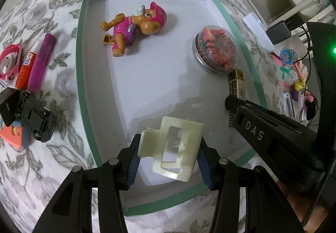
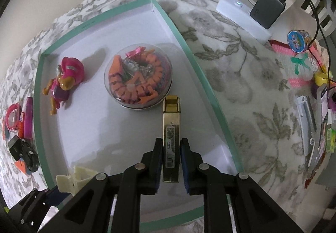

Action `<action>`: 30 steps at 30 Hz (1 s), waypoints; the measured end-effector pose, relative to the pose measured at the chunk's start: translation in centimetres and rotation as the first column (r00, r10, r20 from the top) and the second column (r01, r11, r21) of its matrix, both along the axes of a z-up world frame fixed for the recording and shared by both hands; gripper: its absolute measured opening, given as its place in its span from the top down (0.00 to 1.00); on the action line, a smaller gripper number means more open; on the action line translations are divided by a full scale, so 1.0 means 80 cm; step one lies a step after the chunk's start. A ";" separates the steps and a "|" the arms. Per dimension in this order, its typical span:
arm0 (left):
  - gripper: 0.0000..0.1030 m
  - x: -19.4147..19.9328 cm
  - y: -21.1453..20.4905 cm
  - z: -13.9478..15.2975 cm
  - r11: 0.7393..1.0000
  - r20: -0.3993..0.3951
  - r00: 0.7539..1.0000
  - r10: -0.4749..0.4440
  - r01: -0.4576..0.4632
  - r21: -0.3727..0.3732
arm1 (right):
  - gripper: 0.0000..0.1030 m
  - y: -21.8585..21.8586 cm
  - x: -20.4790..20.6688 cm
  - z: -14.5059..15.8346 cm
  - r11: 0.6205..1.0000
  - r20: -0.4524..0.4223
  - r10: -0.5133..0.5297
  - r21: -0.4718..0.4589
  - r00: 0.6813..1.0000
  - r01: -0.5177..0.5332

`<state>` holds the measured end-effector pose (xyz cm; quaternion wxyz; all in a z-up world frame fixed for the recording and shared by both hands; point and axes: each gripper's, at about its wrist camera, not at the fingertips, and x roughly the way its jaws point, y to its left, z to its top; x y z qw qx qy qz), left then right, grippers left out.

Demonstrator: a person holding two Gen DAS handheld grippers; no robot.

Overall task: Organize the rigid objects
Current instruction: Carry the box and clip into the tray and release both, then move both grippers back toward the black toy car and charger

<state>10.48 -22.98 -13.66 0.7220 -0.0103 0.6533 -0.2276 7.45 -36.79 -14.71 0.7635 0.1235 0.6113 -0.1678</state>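
A teal-rimmed white tray (image 1: 80, 65) lies on a floral blanket. My left gripper (image 1: 168, 161) is shut on a cream hair claw clip (image 1: 180, 128), low over the tray's near end. My right gripper (image 2: 171, 155) points down into the tray and is open, its pads just off the sides of a slim gold box (image 2: 171, 119) that lies on the tray floor between them. In the left wrist view the gold box (image 1: 236, 81) sits by the right rim. A pink toy dog (image 1: 134, 27) and a round clear-lidded tin (image 1: 216, 50) of orange bits also lie in the tray.
Left of the tray lie a purple tube (image 1: 41, 62), an orange glue stick (image 1: 25, 71), a pink ring (image 1: 10, 60) and a black toy car (image 1: 33, 117). To the right are a white power strip (image 2: 243, 16), a charger (image 2: 268, 10), a folding knife (image 2: 306, 117) and small trinkets.
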 end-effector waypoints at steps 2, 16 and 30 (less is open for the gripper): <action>0.49 0.001 0.003 0.001 1.000 -0.005 1.000 0.007 -0.007 0.008 | 0.60 0.003 0.004 0.002 1.000 -0.001 0.003 -0.011 1.000 -0.003; 0.39 0.003 0.018 0.053 0.999 0.052 0.998 0.021 -0.019 -0.043 | 0.54 0.024 0.006 0.085 0.996 0.121 0.023 -0.085 0.992 -0.013; 0.38 0.028 0.078 0.081 0.987 0.099 0.982 0.161 -0.159 -0.029 | 0.40 0.035 0.012 0.124 0.989 0.220 0.059 -0.147 0.974 -0.027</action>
